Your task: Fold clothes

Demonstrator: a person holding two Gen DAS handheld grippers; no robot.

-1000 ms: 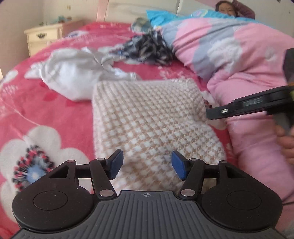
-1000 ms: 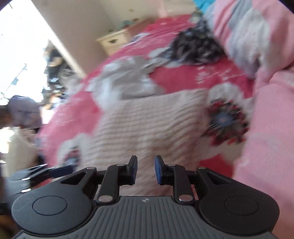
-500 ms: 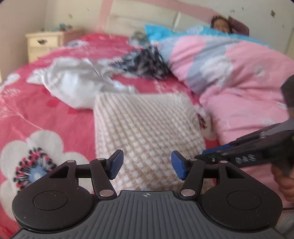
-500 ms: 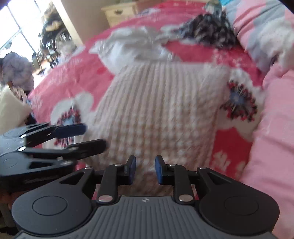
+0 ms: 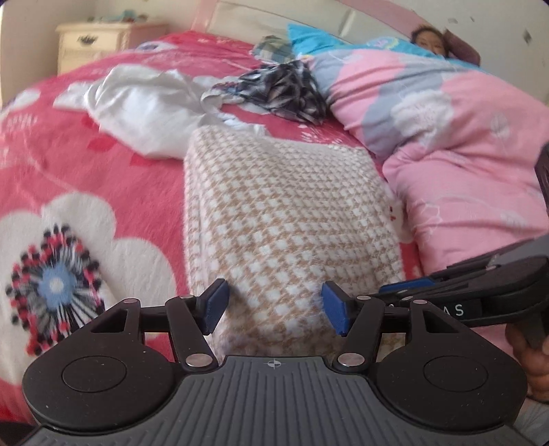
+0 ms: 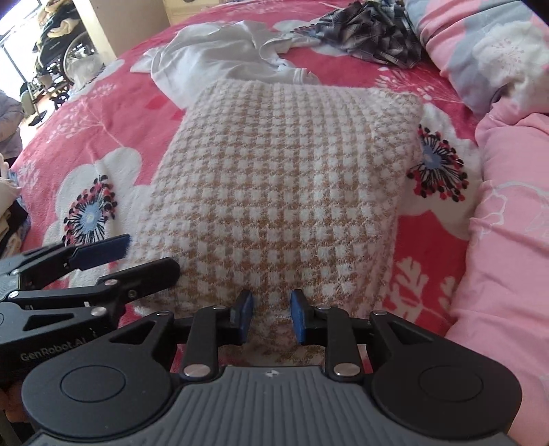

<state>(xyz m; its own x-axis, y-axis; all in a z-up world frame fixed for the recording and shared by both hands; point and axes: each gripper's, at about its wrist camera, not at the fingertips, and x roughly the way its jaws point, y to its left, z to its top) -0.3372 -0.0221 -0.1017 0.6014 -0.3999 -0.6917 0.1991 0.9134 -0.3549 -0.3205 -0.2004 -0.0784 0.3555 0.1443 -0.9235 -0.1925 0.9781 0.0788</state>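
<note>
Both tools open: left tool (image 5: pixel 272 307) opening, right tool (image 6: pixel 269 317) narrow, over folded checked sweater (image 6: pixel 284 178).

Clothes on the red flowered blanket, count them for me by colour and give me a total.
Beige-and-white checked knit, folded: 1
White garment, crumpled: 1
Dark plaid garment, crumpled: 1
Total: 3 garments on the red flowered blanket. The pink quilt at the side is bedding, so it is not counted.
</note>
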